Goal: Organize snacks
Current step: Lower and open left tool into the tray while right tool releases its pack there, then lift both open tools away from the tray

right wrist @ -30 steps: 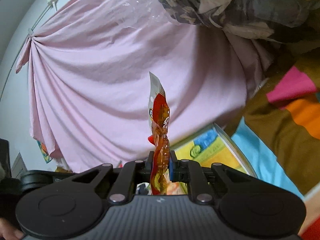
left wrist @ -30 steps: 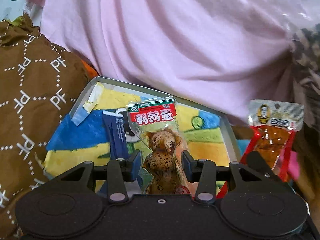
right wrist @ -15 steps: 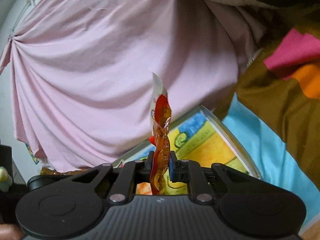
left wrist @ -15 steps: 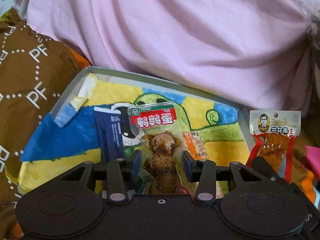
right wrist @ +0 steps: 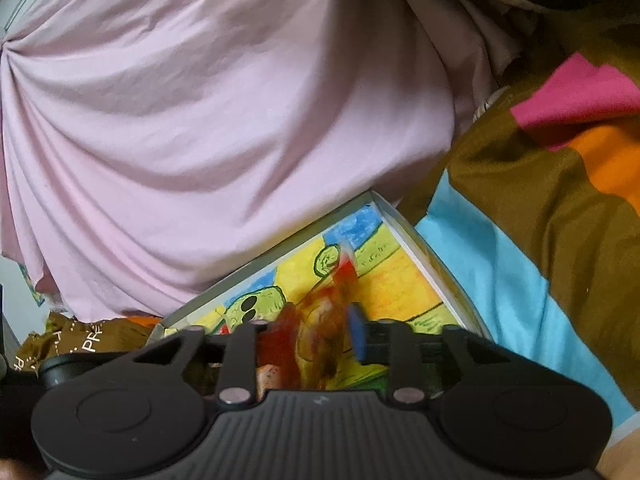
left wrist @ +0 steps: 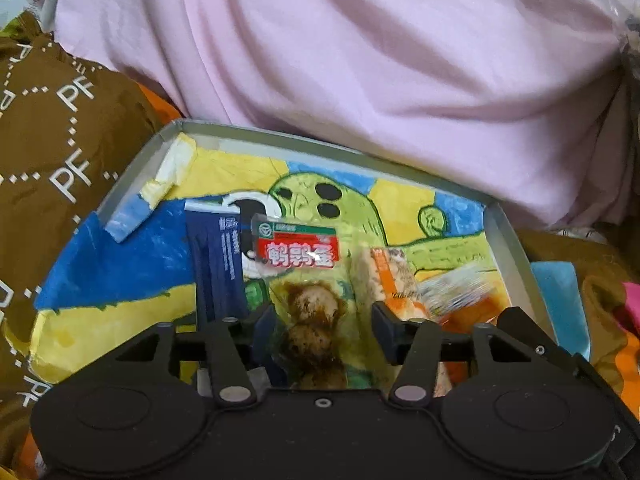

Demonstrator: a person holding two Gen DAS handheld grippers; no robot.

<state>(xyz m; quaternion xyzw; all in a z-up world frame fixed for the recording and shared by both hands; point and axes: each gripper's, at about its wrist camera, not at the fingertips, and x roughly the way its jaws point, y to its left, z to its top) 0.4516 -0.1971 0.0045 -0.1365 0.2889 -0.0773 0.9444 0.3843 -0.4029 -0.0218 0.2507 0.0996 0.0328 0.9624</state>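
A shallow grey box (left wrist: 320, 146) lined with a bright cartoon drawing lies in front of me. My left gripper (left wrist: 324, 328) hangs low over it, and its jaws are opening. The quail egg packet (left wrist: 308, 280) lies loose between the fingers, with a gap on its right side. My right gripper (right wrist: 308, 336) is at the box's right part (right wrist: 416, 244), its jaws opening too. The red snack packet (right wrist: 324, 312) is blurred as it drops between its fingers. It also shows as a blurred red snack packet (left wrist: 460, 296) in the left wrist view.
A dark blue sachet (left wrist: 216, 264) and an orange packet (left wrist: 392, 276) lie in the box. Pink cloth (left wrist: 360, 60) rises behind it. A brown PF-print quilt (left wrist: 60, 140) lies to the left, and a brown, blue, orange and pink blanket (right wrist: 520, 240) to the right.
Both grippers came down closer to the box. Both sets of jaws widened. The red packet left the right gripper's pinch and tipped into the box, and the quail egg packet came loose.
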